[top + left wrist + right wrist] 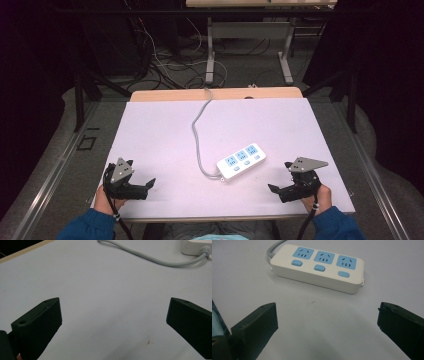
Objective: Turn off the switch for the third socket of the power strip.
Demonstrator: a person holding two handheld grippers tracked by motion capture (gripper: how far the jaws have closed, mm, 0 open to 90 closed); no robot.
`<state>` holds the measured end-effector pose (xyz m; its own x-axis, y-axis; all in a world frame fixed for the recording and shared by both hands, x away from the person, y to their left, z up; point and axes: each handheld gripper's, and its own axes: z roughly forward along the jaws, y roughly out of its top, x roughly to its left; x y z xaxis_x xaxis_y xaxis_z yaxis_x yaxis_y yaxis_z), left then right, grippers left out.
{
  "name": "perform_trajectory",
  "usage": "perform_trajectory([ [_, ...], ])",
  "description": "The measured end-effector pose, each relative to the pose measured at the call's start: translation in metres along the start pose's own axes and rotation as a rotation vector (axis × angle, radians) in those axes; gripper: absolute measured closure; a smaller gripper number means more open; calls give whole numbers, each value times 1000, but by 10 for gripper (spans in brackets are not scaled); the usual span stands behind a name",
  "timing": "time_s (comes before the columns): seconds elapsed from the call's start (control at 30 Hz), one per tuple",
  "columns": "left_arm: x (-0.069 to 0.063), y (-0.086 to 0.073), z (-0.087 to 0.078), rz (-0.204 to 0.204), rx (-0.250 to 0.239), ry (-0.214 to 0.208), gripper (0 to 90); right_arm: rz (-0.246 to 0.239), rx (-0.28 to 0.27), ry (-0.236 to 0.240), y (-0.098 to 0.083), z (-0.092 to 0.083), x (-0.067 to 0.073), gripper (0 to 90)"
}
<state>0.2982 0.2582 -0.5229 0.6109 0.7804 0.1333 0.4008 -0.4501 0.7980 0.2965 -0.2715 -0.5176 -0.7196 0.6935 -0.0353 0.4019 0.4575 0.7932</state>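
A white power strip (241, 161) with three blue sockets and three blue switches lies on the pale table, a little right of centre; the right gripper view shows the strip (318, 267) close ahead. Its grey cable (198, 131) runs back over the table's far edge, and the cable (150, 258) also crosses the top of the left gripper view. My left gripper (141, 180) rests near the front left corner, open, nothing between its jaws. My right gripper (281, 177) rests at the front right, open and empty, pointing toward the strip.
The white table top (160, 125) has a wooden strip along its far edge. Beyond it stand a desk's metal legs (210, 55) and loose cables on the floor. Dark curtains close both sides.
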Motion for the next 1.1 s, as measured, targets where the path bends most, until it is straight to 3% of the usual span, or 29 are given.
perform_trajectory([
  [0.6,-1,0,0,6,8,6,1,11,1,-17,8,0,2,29],
  [0.8,0,0,1,10,5,5,1,-7,0,-32,21,5,0,28],
  [1.1,0,1,2,13,13,3,1,4,18,-23,35,13,-8,25],
])
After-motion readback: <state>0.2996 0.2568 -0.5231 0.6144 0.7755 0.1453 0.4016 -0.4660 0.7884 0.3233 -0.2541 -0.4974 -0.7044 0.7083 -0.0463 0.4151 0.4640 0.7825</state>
